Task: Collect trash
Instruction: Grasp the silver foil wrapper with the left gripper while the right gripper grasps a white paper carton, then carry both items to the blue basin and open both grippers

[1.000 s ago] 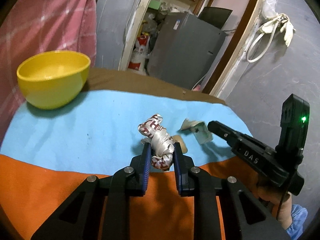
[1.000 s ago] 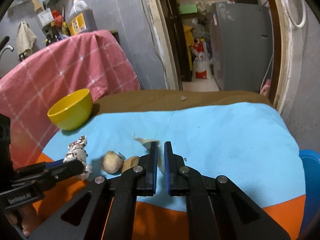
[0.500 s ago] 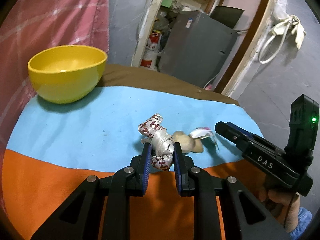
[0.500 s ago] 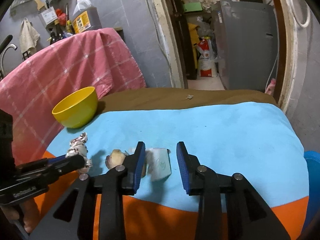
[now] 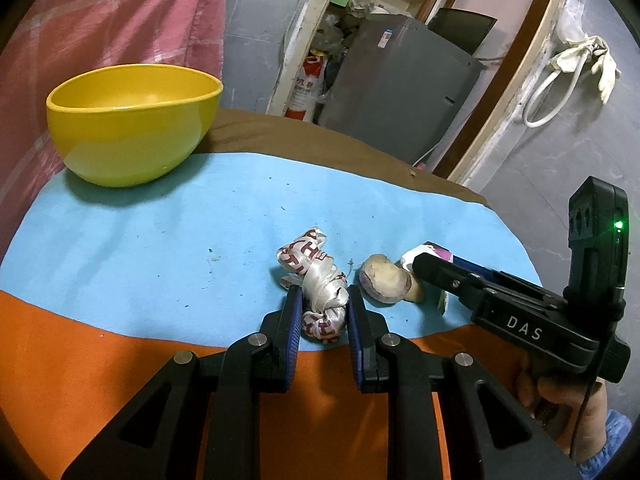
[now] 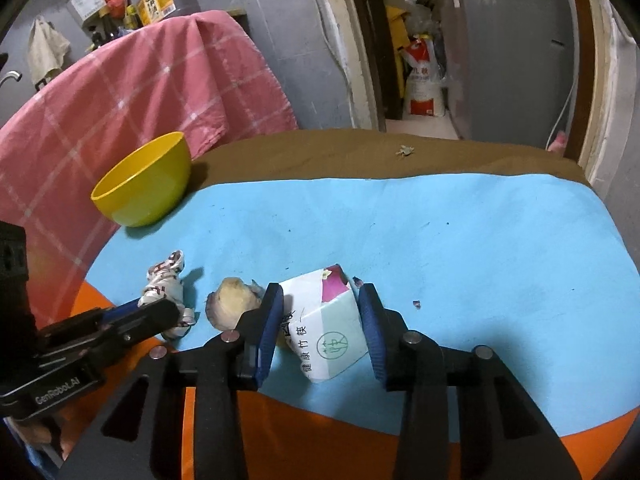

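Note:
My left gripper (image 5: 322, 300) is shut on a crumpled silver-and-red wrapper (image 5: 316, 276) low over the blue mat (image 5: 140, 248). Just right of it lies a beige rounded scrap (image 5: 384, 284). A folded white paper sleeve with green print and a purple corner (image 6: 328, 332) rests on the mat between the fingers of my right gripper (image 6: 320, 300). Those jaws are opening; a gap shows at the right pad. The yellow bowl (image 5: 128, 120) stands at the back left, with nothing visible inside it.
A pink checked cloth (image 6: 140, 92) hangs behind the bowl. The blue mat overlaps an orange mat (image 6: 340, 440) near me and brown table cover (image 6: 360, 152) beyond, where a small scrap (image 6: 405, 151) lies. A tiny purple bit (image 6: 416, 304) lies right of the sleeve.
The right jaws went from shut to apart, and the paper sleeve now lies flat between them. The left gripper kept hold of the wrapper and moved a little closer to the bowl.

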